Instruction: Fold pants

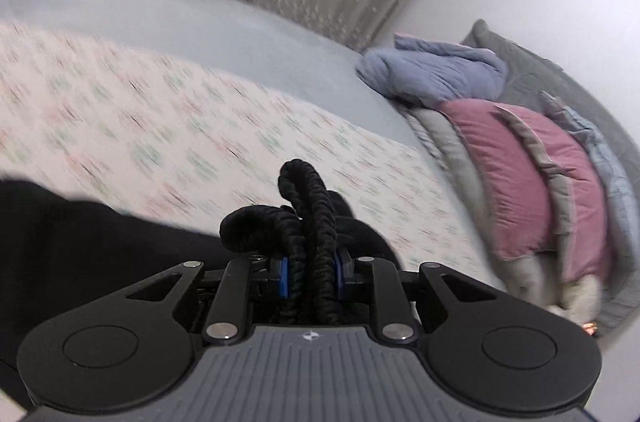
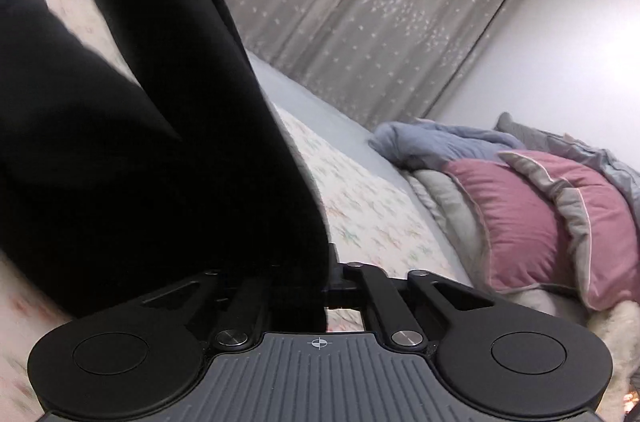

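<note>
Left wrist: black pants [image 1: 312,222] bunched between gripper [image 1: 311,272] pads.

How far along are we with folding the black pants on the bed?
Early. Done: both grippers have hold of the pants. In hand: the left gripper pinches the bunched waistband; the right gripper is shut on fabric, lifted off the patterned sheet. Left: no flat fold visible yet.

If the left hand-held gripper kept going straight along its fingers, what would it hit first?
Past the black pants bunched between its pads, the left hand-held gripper points down at the patterned bedspread. It would probably meet that first, though blur and fisheye leave depth unclear.
</note>
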